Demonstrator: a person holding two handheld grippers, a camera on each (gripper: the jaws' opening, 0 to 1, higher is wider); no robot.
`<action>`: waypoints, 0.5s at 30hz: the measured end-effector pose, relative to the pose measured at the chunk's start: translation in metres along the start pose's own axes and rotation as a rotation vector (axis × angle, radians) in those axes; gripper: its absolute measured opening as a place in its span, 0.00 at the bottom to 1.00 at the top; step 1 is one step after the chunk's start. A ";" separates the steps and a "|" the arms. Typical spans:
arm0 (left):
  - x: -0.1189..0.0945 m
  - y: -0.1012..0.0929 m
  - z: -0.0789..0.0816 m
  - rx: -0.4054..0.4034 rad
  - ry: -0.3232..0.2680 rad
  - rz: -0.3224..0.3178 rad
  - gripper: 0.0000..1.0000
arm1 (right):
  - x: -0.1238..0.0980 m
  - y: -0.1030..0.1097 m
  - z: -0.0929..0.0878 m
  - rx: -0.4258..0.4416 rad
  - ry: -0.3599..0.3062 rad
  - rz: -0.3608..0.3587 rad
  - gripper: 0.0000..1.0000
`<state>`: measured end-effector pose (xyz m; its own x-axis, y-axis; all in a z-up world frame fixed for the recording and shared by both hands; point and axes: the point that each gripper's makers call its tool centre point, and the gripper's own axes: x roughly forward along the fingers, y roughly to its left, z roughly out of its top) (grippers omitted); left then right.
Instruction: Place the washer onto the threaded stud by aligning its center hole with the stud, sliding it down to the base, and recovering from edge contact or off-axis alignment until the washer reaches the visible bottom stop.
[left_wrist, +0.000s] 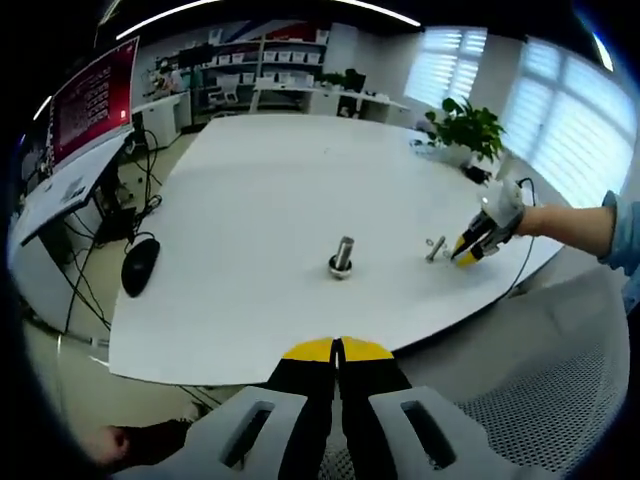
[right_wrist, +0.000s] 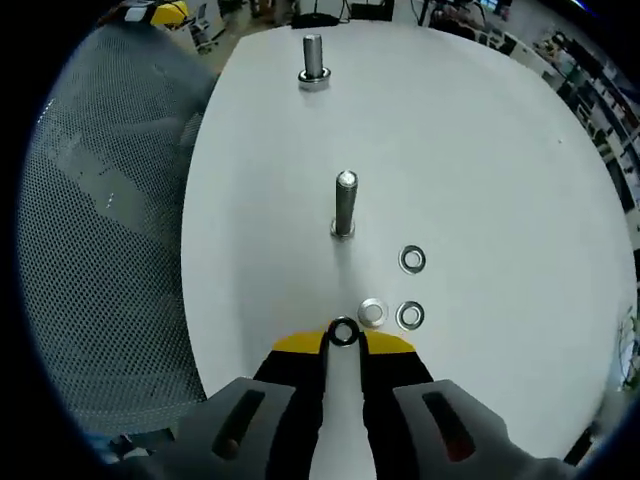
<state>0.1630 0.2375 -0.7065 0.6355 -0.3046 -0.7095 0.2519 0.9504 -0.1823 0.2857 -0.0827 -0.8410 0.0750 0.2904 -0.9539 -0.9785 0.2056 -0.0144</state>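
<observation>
The white surface (right_wrist: 480, 150) is seen carrying everything, with a mesh chair back (right_wrist: 100, 250) beside its edge. Two threaded studs are stood upright on it so a washer can be dropped over from above: the near stud (right_wrist: 344, 205) just ahead of the right tongs (right_wrist: 343, 338), and the far stud (right_wrist: 313, 58) well beyond it, already seated in a washer at its base. In the left gripper view the left tongs (left_wrist: 338, 350) are held back off the surface edge, jaws closed together on nothing, apparently kept out of the way. The right tongs are nearly closed, and a washer (right_wrist: 343, 332) is pinched at the tips, hole facing up, presumably ready to be carried to the near stud. Three spare washers (right_wrist: 410, 260) are left lying flat near the stud, just beside the tips
</observation>
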 end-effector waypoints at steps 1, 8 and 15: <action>0.000 0.000 0.000 0.003 0.002 -0.001 0.00 | 0.000 0.001 0.000 -0.007 0.010 -0.001 0.15; -0.001 -0.004 0.003 0.024 -0.018 -0.022 0.00 | 0.002 0.001 0.001 -0.027 0.110 -0.009 0.16; 0.000 -0.011 0.004 0.056 -0.021 -0.060 0.00 | 0.003 0.004 0.001 -0.052 0.172 -0.035 0.15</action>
<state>0.1630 0.2272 -0.7020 0.6331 -0.3630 -0.6836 0.3306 0.9254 -0.1852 0.2826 -0.0801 -0.8431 0.0799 0.1187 -0.9897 -0.9847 0.1633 -0.0599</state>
